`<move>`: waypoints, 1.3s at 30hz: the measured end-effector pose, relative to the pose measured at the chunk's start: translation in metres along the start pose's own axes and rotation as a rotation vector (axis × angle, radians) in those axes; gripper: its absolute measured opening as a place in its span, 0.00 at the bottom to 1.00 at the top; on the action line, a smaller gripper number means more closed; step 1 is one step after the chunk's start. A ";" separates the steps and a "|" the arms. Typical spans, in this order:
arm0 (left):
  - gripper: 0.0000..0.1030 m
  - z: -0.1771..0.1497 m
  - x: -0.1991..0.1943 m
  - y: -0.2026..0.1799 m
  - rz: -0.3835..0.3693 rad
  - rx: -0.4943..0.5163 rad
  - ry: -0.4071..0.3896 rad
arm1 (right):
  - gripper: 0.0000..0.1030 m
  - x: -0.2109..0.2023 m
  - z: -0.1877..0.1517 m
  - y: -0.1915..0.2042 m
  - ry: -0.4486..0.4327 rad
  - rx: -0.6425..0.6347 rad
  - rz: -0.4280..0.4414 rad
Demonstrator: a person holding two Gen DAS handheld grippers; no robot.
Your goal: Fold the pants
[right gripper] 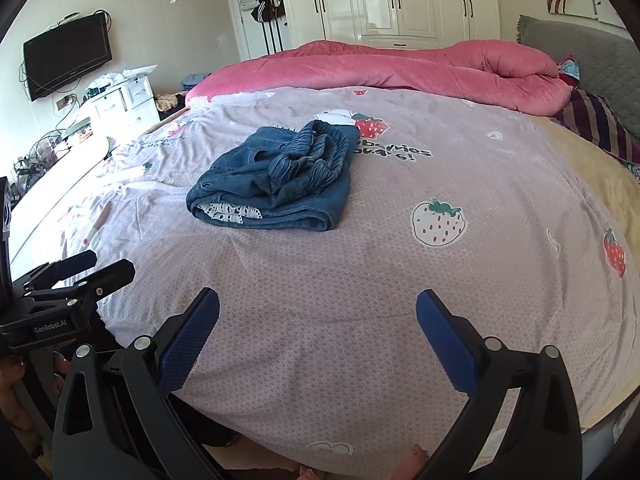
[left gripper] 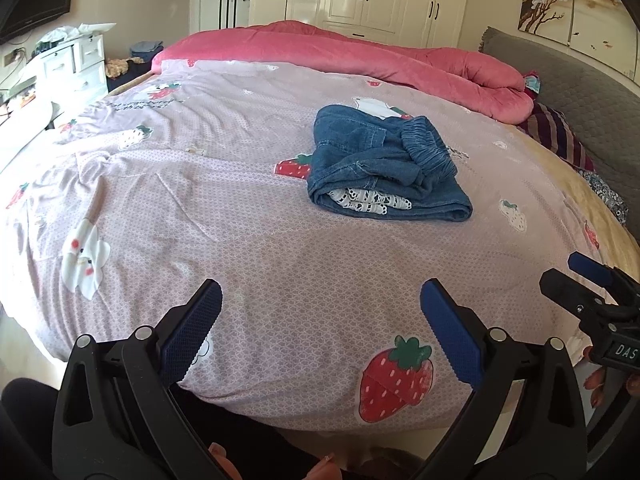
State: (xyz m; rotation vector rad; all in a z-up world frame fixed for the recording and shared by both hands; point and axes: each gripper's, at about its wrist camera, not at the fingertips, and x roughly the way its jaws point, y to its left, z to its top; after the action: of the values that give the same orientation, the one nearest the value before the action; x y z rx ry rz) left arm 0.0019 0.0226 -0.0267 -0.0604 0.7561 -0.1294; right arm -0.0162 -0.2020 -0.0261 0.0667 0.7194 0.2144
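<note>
Blue denim pants lie folded into a compact bundle on the strawberry-print bed sheet, elastic waistband on top and white lace trim poking out at the near edge. The right wrist view shows the same pants left of centre. My left gripper hovers open over the near edge of the bed, well short of the pants, nothing between its fingers. My right gripper is open too and holds nothing. Each gripper appears in the other's view: the right gripper at the right edge, the left gripper at the left edge.
A rolled pink quilt runs along the far side of the bed. A grey headboard and striped pillow sit on the right. White drawers and a wall TV stand to the left, white wardrobes behind.
</note>
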 end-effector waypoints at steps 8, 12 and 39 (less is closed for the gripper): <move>0.91 -0.001 -0.002 0.001 0.005 -0.003 -0.002 | 0.96 -0.003 0.001 -0.002 -0.008 0.000 -0.009; 0.91 -0.001 -0.003 0.000 0.011 -0.003 -0.003 | 0.96 -0.003 -0.001 -0.003 -0.004 -0.002 -0.012; 0.91 -0.001 -0.006 0.001 0.028 -0.008 -0.008 | 0.96 -0.010 -0.001 -0.006 -0.017 0.012 -0.027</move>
State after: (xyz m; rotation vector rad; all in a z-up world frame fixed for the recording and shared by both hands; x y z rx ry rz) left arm -0.0030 0.0242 -0.0235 -0.0576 0.7490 -0.0991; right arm -0.0233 -0.2099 -0.0210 0.0696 0.7046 0.1835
